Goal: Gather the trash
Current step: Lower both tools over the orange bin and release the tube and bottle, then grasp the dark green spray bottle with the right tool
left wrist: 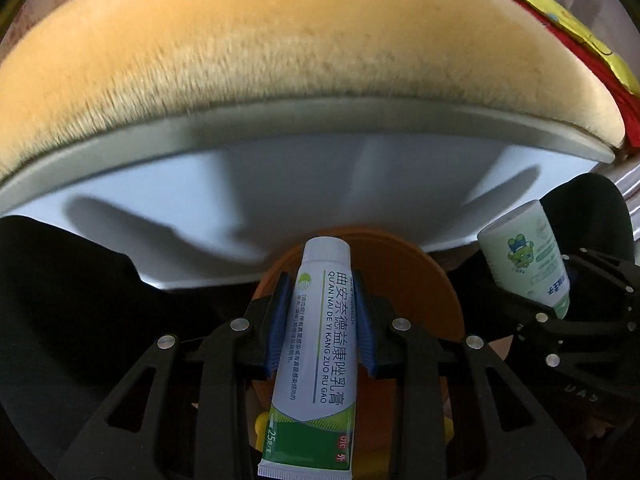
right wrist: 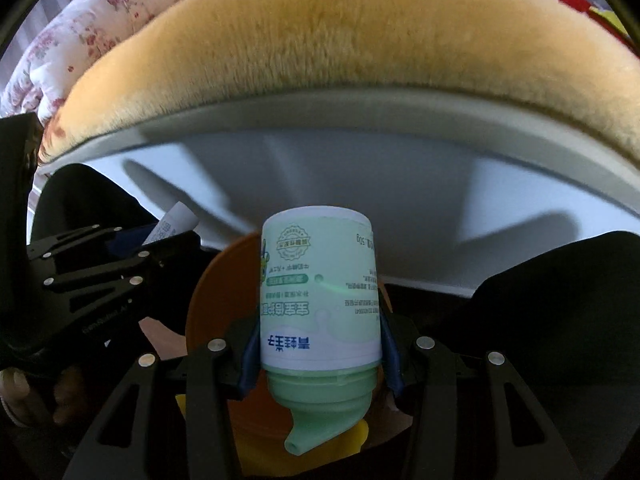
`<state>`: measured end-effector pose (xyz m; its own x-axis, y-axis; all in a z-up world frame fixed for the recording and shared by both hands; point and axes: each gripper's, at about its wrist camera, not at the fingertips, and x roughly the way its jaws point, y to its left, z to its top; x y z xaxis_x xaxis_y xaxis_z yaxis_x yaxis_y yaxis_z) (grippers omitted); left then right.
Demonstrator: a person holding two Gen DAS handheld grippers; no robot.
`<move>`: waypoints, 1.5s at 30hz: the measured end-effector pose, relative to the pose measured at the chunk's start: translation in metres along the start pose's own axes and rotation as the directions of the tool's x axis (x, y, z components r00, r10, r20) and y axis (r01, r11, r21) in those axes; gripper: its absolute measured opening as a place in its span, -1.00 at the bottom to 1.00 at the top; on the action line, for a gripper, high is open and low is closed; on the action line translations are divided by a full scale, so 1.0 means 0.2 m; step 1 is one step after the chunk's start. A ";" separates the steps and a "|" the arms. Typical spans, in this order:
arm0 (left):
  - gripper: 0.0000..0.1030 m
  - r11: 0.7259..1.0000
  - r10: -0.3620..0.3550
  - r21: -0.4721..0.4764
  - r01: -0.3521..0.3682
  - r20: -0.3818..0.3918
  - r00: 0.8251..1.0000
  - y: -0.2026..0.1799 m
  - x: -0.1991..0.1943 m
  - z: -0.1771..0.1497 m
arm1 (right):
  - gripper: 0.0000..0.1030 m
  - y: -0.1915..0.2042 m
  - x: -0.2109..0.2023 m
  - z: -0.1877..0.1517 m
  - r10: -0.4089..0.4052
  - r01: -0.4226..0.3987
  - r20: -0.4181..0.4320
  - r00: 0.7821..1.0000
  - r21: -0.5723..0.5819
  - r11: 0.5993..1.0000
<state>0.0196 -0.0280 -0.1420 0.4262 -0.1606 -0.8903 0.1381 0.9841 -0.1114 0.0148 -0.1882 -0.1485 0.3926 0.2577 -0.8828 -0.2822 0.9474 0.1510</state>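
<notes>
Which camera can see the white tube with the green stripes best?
The left wrist view. There the white and green tube fills the middle, clamped by the left hand-held gripper, with its cap, print and crimped end all showing. The right wrist view shows only its white cap end poking out at the far left.

A tan plush cushion tops a white ledge — floral quilt beyond (upper left).

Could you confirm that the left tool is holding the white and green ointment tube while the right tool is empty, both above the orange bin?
Not quite: the right tool is not empty. The right wrist view shows it clamped on a pale green bottle. The rest stands: the left tool grips the ointment tube, both above the orange bin.
</notes>
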 end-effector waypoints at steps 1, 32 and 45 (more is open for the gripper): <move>-0.43 1.000 -0.002 -0.003 0.002 -0.009 1.000 0.01 0.01 0.00 | -0.07 0.00 0.01 0.00 0.000 0.000 -0.009 1.000 0.001 1.000; 0.34 1.000 0.012 -0.005 -0.012 0.093 0.996 0.02 -0.19 -0.02 | 0.34 0.00 -0.54 0.23 0.027 -0.020 0.258 0.966 -0.029 0.999; 0.42 0.999 -0.031 0.012 0.029 0.161 0.986 0.03 -0.22 -0.02 | 0.26 -0.21 -0.43 1.04 0.269 -0.290 0.124 0.955 0.215 0.932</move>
<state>-0.0026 -0.0140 -0.1057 0.5606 -0.2008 -0.8034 0.1615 0.9780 -0.1318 0.1755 -0.2097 0.0135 0.4078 0.5244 -0.7475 -0.1886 0.8494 0.4930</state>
